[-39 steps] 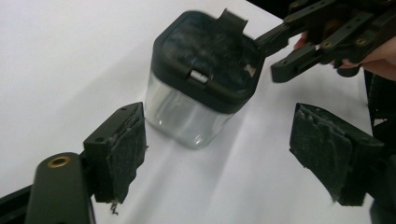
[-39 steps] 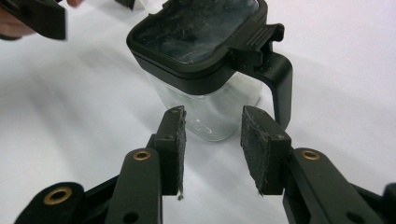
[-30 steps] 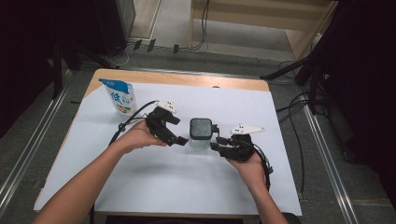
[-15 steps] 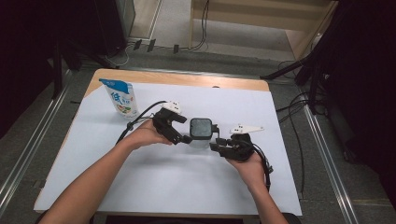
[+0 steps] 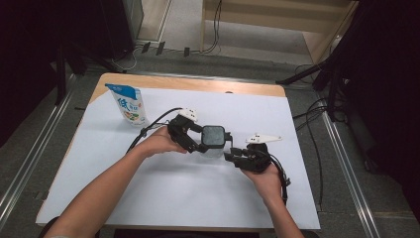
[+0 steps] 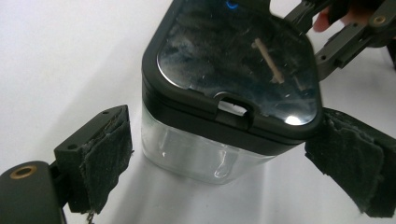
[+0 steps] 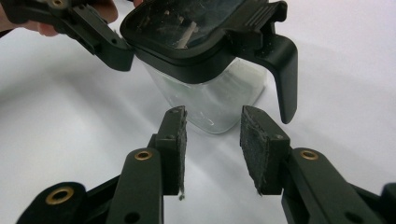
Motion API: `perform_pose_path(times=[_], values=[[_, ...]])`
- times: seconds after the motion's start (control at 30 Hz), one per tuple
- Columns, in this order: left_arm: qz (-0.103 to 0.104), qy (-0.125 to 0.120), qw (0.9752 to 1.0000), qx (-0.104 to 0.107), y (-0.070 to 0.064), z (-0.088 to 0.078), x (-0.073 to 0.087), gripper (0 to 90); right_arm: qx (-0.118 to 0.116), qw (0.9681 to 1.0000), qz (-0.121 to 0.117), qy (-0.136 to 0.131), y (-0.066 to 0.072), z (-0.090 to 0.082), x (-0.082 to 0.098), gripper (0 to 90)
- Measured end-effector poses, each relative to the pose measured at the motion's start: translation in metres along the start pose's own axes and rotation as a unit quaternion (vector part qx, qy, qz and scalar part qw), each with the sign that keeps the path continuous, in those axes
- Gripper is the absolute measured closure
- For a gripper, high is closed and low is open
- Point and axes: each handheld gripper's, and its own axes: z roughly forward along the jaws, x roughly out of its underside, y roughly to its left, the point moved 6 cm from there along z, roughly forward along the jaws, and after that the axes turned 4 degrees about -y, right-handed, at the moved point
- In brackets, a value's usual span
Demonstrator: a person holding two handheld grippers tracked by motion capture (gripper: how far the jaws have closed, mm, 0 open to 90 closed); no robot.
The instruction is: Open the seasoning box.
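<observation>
Jar [image 5: 213, 140]: sitting mid-table, lid on, handle pointing toward 3 o'clock.
Left gripper [image 5: 197, 142]: released, jaws straddling jar from 9 o'clock; needs squaring before clenching.
Right gripper [image 5: 233, 152]: released, waiting at 4 o'clock.

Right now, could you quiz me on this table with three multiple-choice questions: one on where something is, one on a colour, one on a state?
1. Where does the white and blue pouch stand?
A. far left part of the table
B. near right corner
C. between the two hand-held grippers

2. What colour is the lid of the clear container?
A. white
B. black
C. red

3. How do the jaws of the left hand-held gripper stand?
A. clamped on the pouch
B. shut with nothing between them
C. open, either side of the container

Answers: 1 A, the high view shows it at the far left. 2 B, the lid is dark and glossy. 3 C, both pads stand clear of the walls.
</observation>
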Motion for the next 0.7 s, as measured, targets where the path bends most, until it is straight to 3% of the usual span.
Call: perform_pose_path(times=[0.07,0.17,0.7], values=[[0.008,-0.006,0.9999,-0.002,-0.0012,0.0027,-0.0004,14.4,0.000,1.0000,0.001,0.000,-0.0015,-0.0001,0.0005,62.4],[0.015,-0.010,0.9998,0.001,-0.0008,0.0041,-0.0015,14.0,0.002,1.0000,0.006,-0.002,-0.0035,-0.0011,0.0009,62.6],[0.022,-0.022,0.9995,0.005,-0.0015,-0.0046,-0.0063,15.8,0.001,1.0000,0.007,0.001,-0.0040,0.0006,0.0023,62.9]])
